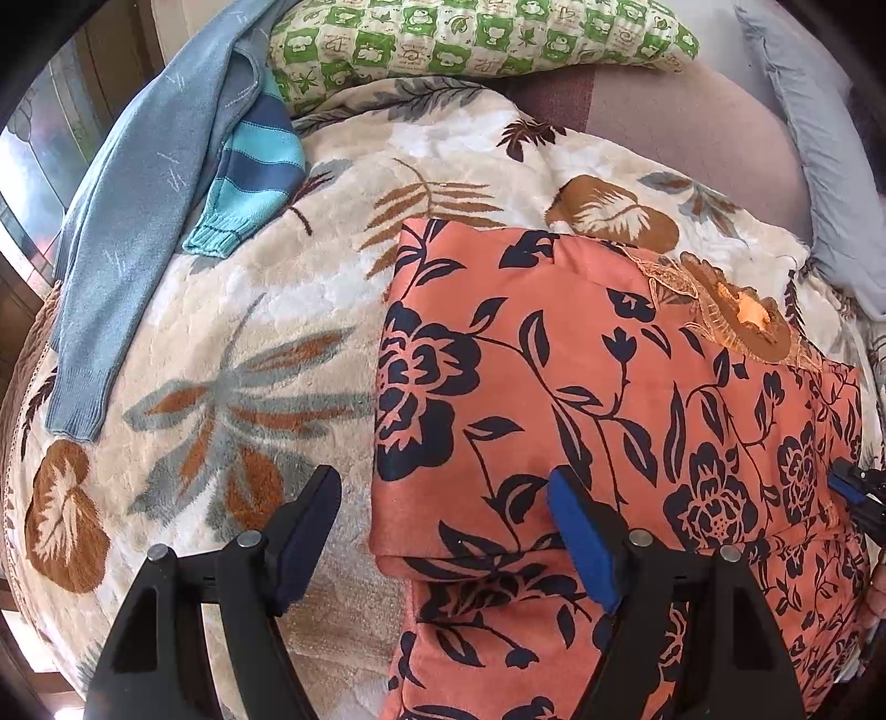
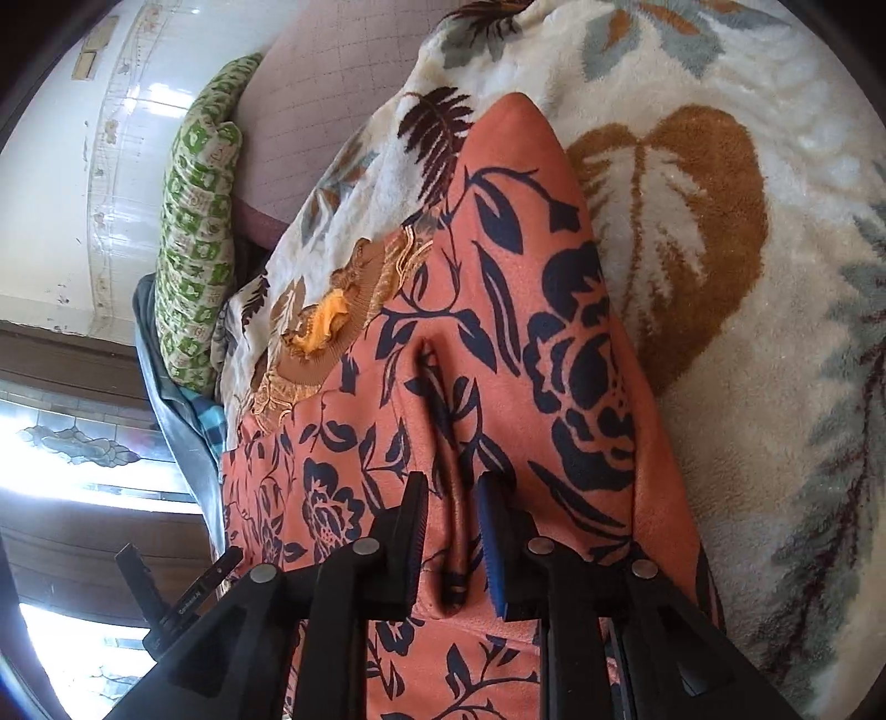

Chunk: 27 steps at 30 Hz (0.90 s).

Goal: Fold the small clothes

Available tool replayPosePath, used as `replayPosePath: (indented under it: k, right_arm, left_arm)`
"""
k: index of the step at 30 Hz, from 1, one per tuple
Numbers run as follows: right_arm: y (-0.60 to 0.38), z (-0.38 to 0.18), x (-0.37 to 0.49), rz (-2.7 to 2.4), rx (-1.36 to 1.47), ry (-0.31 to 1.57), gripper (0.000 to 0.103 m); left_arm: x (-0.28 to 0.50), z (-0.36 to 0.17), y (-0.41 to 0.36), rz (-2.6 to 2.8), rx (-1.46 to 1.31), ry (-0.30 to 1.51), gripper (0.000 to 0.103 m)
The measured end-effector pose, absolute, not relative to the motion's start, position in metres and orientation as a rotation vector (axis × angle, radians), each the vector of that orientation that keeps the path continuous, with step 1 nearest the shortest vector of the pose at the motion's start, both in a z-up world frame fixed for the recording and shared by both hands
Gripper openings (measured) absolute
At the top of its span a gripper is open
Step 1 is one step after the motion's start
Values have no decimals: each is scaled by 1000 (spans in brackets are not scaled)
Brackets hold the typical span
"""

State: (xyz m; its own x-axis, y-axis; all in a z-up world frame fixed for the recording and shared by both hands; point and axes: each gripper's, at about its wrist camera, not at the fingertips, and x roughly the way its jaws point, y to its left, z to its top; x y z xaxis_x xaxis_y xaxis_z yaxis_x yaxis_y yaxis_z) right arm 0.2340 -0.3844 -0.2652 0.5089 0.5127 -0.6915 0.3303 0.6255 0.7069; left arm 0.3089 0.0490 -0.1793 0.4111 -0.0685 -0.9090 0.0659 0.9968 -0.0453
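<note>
One soft garment, half folded on the blanket

Your right gripper [image 2: 453, 531] straddles a raised pleat of the limp orange floral garment [image 1: 554, 387], apparently unpinched; left gripper [image 1: 443, 531] stands apart. Grab folded edges; it sags.

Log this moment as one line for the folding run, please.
stage: folding | item: orange floral garment on blanket | left hand-held gripper: open, empty | right hand-held gripper: narrow, fabric ridge between pads

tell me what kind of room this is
Probably a bedroom: the work surface looks like a bed, covered by a plush leaf-print blanket, with a green checked pillow and a grey pillow at its far end.
</note>
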Motion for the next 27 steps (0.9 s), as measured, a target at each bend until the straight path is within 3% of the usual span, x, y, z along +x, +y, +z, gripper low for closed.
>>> replayPosePath:
  k: [2, 5, 7, 8, 11, 12, 13, 15, 27]
  right_arm:
    - [-385, -267, 237, 129, 949, 1079, 22]
    - [-383, -268, 241, 157, 963, 1073, 35]
    - [-378, -266, 243, 194, 977, 1047, 58]
    - [-375, -264, 243, 203, 974, 1031, 63]
    - [-363, -260, 247, 190, 876, 1043, 65]
    - [-359, -258, 248, 183, 848, 1036, 58]
    - [-356, -258, 248, 190, 826, 1039, 33]
    - [-349, -264, 250, 205, 785, 1076, 12]
    - [-390, -219, 222, 50, 724, 864, 8]
  left_arm:
    - [310, -179, 52, -94, -22, 1146, 77]
    - [311, -178, 52, -111, -26, 1146, 77]
    - [313, -178, 52, -116, -24, 1146, 77]
    - [313, -178, 52, -118, -23, 1146, 77]
    - [313, -177, 51, -122, -23, 1145, 77]
    - [313, -177, 51, -121, -22, 1145, 77]
    - [313, -177, 52, -118, -22, 1145, 77]
    - [313, -177, 55, -110, -28, 1146, 77]
    - [313, -171, 59, -95, -80, 1136, 77]
